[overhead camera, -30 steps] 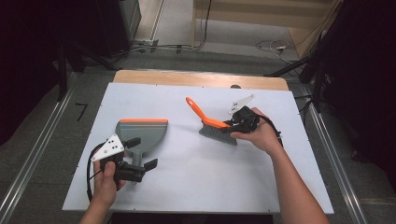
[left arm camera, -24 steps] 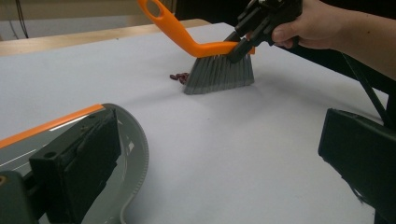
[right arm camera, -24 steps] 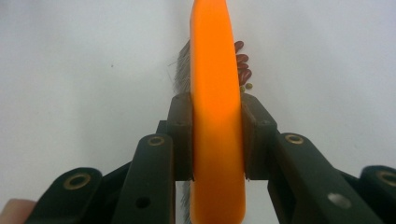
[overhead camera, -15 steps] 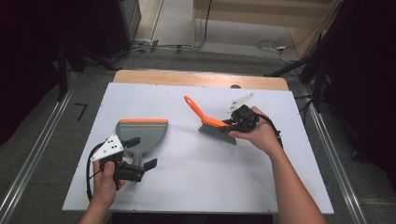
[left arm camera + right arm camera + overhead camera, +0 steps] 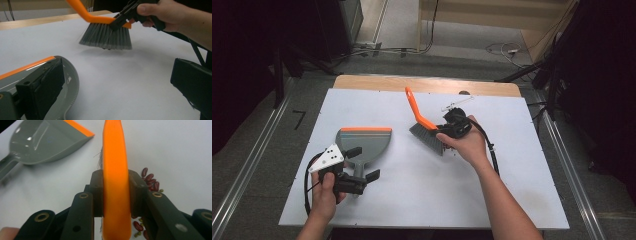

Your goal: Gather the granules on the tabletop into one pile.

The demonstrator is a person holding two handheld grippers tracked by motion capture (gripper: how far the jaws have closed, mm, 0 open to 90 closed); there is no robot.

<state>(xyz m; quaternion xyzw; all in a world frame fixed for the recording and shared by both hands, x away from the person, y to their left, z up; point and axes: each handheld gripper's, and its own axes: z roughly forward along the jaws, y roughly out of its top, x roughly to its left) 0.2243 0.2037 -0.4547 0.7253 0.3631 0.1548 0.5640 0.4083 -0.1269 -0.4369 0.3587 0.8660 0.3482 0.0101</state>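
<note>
White table on a grey floor.

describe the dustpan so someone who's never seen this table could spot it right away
On the white table top, look at the near left part, beside the left gripper. The grey plastic dustpan lies flat there, handle toward the person. Its straight orange front lip sets it apart from the orange-handled, grey-bristled hand brush clamped in the right gripper.

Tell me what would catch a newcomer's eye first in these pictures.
The orange-handled brush stands out, clamped in the right gripper near the middle of the white table. Beside its bristles lies a small heap of red beans. To the left sits the grey dustpan with an orange lip, its handle between the open jaws of the left gripper.
</note>
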